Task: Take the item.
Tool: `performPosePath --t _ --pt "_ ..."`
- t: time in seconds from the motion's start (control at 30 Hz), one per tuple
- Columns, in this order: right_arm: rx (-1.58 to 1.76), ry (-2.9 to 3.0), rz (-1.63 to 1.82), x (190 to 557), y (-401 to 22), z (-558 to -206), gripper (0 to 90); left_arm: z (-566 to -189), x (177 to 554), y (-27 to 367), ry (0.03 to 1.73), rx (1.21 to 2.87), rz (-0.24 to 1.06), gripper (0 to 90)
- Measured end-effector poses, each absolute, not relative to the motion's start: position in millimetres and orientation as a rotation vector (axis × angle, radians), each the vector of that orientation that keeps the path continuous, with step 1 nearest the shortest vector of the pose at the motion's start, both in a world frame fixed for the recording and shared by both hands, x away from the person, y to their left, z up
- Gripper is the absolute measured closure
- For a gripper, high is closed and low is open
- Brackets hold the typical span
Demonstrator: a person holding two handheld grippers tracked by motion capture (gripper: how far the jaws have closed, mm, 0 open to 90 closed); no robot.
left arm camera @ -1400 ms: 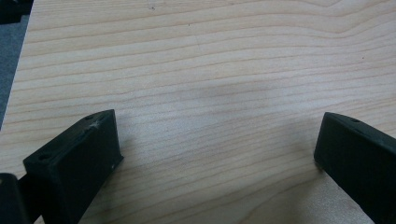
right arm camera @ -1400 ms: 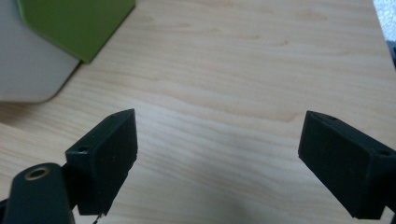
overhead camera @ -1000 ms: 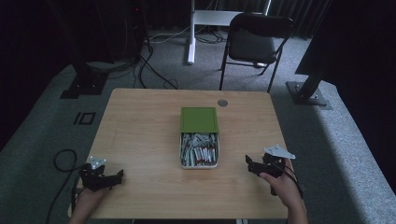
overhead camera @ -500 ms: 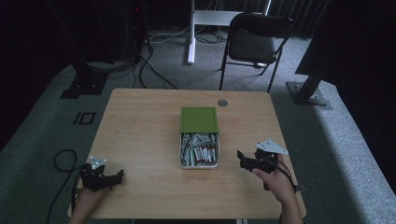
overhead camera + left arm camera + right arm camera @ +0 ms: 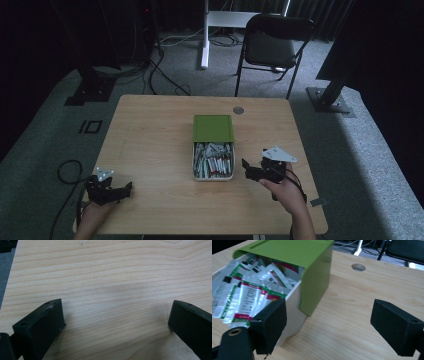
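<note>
Near the middle of the bench (image 5: 150,135) sits the box (image 5: 213,161) we are working toward, its green lid (image 5: 213,128) slid back toward the far edge so that the near half lies uncovered and the packets (image 5: 214,161) inside can be reached from our side. They lie loosely heaped, silver with red and green print, filling the box close to its rim.

Our right claw (image 5: 248,170) hangs just beside the box's right wall, jaws spread wide and holding nothing; we judge it is set there, low and angled in toward the open half, to come over the rim and take a packet (the right gripper view looks straight at the white wall and the lid's overhang).

Our left claw (image 5: 126,190) waits well apart, by the near left corner, jaws likewise spread over bare wood, probably kept back to leave the box free.
</note>
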State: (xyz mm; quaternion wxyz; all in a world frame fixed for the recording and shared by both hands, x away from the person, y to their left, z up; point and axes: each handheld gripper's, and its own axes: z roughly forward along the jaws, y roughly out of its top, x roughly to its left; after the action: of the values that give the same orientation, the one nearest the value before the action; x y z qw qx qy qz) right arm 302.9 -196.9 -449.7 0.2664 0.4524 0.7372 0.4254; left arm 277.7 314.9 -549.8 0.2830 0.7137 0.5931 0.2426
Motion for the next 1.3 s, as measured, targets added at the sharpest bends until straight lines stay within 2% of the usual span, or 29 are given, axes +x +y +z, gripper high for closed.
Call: performPosePath --t 1.17,1.3 --pt "1.055 2.171 1.240 298 -113 -456 18.2 -550 278 315 1.588 1.912 0.650 1.1" --pt "1.048 2.181 1.248 297 -104 -459 22.1 -550 278 315 1.588 1.911 0.649 1.1"
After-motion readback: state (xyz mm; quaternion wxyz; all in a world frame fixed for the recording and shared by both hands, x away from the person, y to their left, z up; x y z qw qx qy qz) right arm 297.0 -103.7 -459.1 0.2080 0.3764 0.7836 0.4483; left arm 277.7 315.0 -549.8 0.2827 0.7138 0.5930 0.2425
